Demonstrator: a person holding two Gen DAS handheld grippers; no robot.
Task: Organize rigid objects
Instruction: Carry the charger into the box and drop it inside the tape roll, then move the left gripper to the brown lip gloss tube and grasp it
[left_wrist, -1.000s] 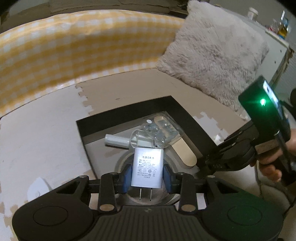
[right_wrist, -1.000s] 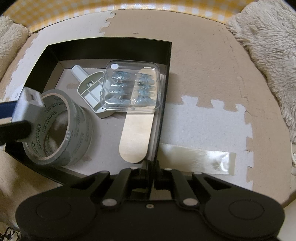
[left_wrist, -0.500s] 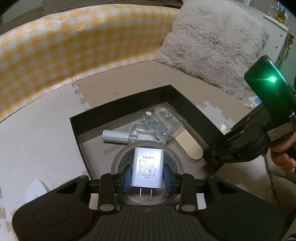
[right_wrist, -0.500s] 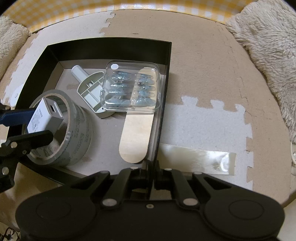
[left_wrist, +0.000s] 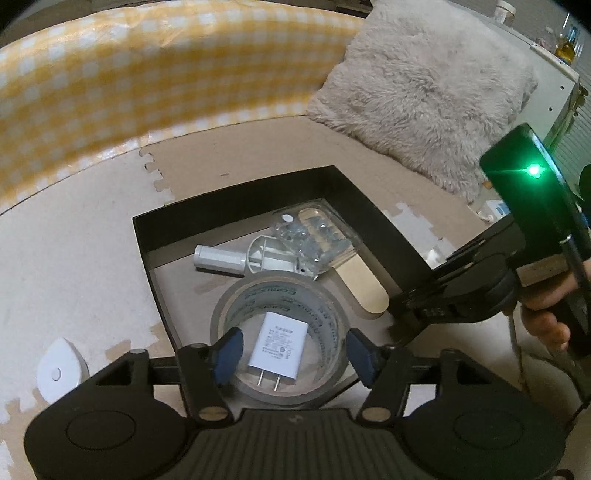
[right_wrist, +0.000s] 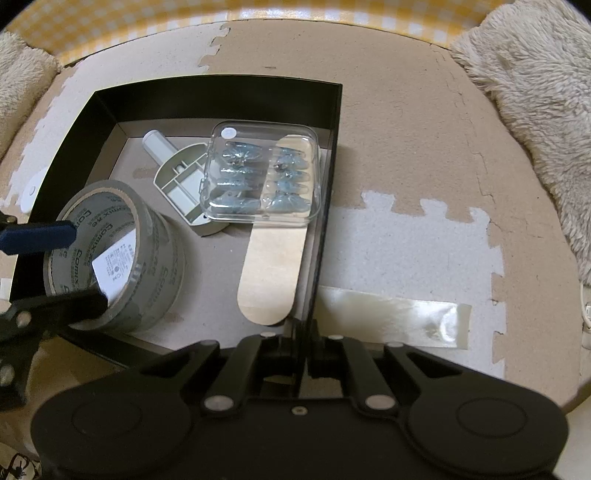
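The left tool (left_wrist: 291, 354) has just been opening: its blue pads (left_wrist: 229, 349) stand apart, and the white charger (left_wrist: 277, 345) lies free between them, touching neither. The charger rests inside the ring of the tape roll (left_wrist: 236, 314), prongs toward the bottom of the frame, low centre in the left wrist view. The roll sits in the near left corner of the black box (right_wrist: 221, 92).

The right tool (right_wrist: 304, 354) is clamped on the box's right wall, at the bottom centre of its own view; a hand (left_wrist: 546, 314) holds its handle at the right edge of the left view.

Further up in the box lie a clear case (right_wrist: 262, 173) of small metal pieces, a flat wooden stick (right_wrist: 269, 273) under it, and a white plastic part (right_wrist: 177, 177) to its left.

Outside the box, a white teardrop piece (left_wrist: 61, 369) lies on the foam mat (right_wrist: 406, 129) at lower left of the left view. A strip of clear tape (right_wrist: 391, 317) is stuck to the mat right of the box.
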